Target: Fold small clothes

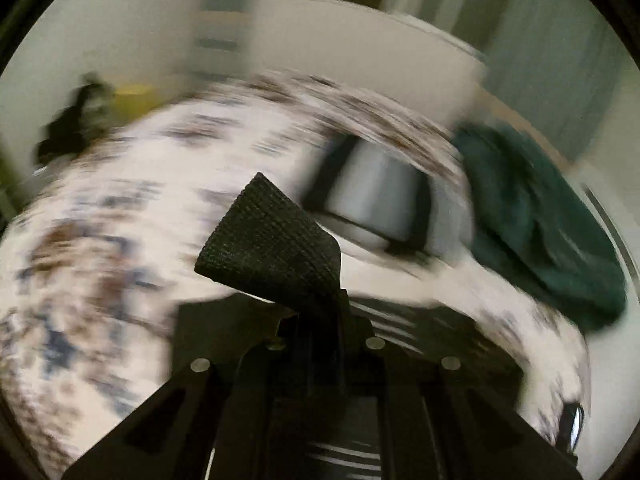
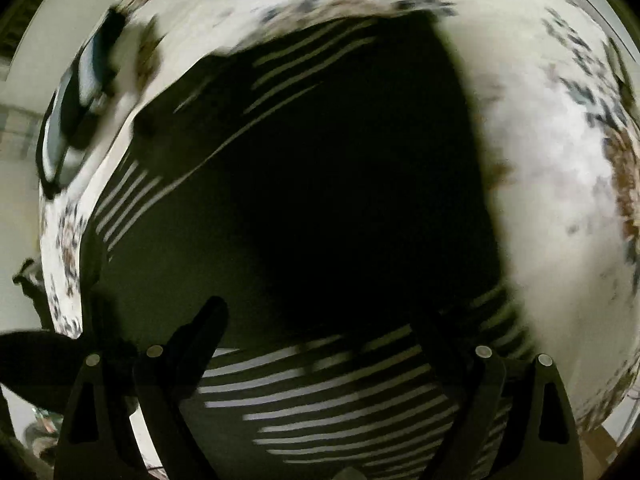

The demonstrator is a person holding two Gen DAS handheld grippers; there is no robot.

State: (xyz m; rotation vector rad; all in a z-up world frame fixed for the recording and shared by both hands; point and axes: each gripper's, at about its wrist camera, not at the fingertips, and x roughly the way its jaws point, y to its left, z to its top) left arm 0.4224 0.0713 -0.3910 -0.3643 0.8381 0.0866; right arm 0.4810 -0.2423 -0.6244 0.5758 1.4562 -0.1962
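A black garment with thin white stripes (image 2: 304,184) lies spread on a white patterned cloth (image 2: 552,168). In the left wrist view my left gripper (image 1: 308,312) is shut on a black knitted corner of this garment (image 1: 272,236), lifted and sticking up between the fingers; striped cloth (image 1: 400,328) lies just right of it. In the right wrist view my right gripper (image 2: 320,332) hangs open just over the striped near part of the garment (image 2: 340,392), its fingers (image 2: 204,332) wide apart and holding nothing. Both views are blurred by motion.
A dark green garment (image 1: 540,220) lies at the right of the patterned cloth (image 1: 100,240). A folded grey and black piece (image 1: 372,200) lies behind the held corner. A black heap (image 1: 68,128) and something yellow (image 1: 132,94) sit at the far left.
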